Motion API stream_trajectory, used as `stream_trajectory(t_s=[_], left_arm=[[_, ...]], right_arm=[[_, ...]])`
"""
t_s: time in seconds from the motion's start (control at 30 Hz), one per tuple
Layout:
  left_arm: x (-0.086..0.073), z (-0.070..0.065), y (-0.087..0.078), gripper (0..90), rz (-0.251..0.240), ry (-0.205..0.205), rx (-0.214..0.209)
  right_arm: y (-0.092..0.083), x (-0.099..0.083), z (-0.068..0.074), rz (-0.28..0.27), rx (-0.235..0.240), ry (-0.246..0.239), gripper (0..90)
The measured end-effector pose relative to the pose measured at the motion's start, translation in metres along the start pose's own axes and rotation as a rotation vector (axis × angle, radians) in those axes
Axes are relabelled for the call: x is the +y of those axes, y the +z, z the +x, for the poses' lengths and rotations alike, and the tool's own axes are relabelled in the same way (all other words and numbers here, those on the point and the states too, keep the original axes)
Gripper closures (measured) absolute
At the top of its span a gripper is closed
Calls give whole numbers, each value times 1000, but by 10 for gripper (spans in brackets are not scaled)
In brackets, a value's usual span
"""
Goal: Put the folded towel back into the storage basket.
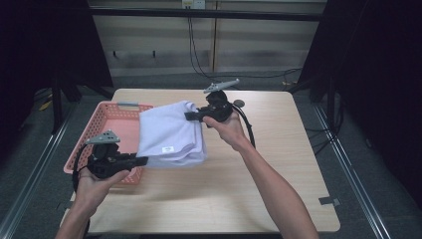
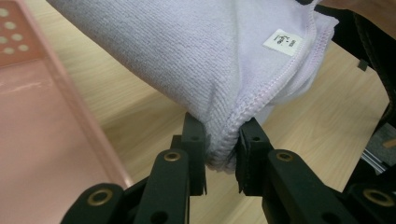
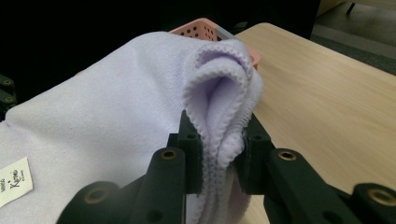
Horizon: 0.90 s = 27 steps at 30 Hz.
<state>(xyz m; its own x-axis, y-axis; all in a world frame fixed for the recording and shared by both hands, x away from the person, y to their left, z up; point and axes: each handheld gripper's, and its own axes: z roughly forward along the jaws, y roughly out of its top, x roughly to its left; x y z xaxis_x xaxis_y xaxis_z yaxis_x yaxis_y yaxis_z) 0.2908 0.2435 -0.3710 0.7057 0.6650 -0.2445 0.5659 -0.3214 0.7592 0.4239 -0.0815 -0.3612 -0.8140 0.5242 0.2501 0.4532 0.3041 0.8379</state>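
Folded towel [image 1: 171, 132] lifted between two grippers, basket [image 1: 110, 121] at nine o'clock.
Left gripper [image 1: 144, 161] and right gripper [image 1: 189, 116] each pinch a corner; placing remains.

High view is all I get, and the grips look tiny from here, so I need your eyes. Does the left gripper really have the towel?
Observer: Yes. In the left gripper view the left gripper is shut on a folded, stitched edge of the towel.
Operator: And the right one?
Observer: The right gripper pinches a bunched edge with several layers between its jaws.
Operator: Is the white tag anywhere near the jaws?
Observer: No. The label lies flat on the towel's face, well away from the left jaws.
Operator: Is the basket holding anything?
Observer: The part of the basket that the left gripper view shows is bare pink floor.
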Motion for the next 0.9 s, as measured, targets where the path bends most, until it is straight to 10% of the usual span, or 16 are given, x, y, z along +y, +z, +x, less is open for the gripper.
stream_trajectory(t_s=[0.9], left_arm=[[-21, 91, -61, 763, -3, -165, 119]], right_arm=[[102, 48, 27, 32, 48, 26, 747]])
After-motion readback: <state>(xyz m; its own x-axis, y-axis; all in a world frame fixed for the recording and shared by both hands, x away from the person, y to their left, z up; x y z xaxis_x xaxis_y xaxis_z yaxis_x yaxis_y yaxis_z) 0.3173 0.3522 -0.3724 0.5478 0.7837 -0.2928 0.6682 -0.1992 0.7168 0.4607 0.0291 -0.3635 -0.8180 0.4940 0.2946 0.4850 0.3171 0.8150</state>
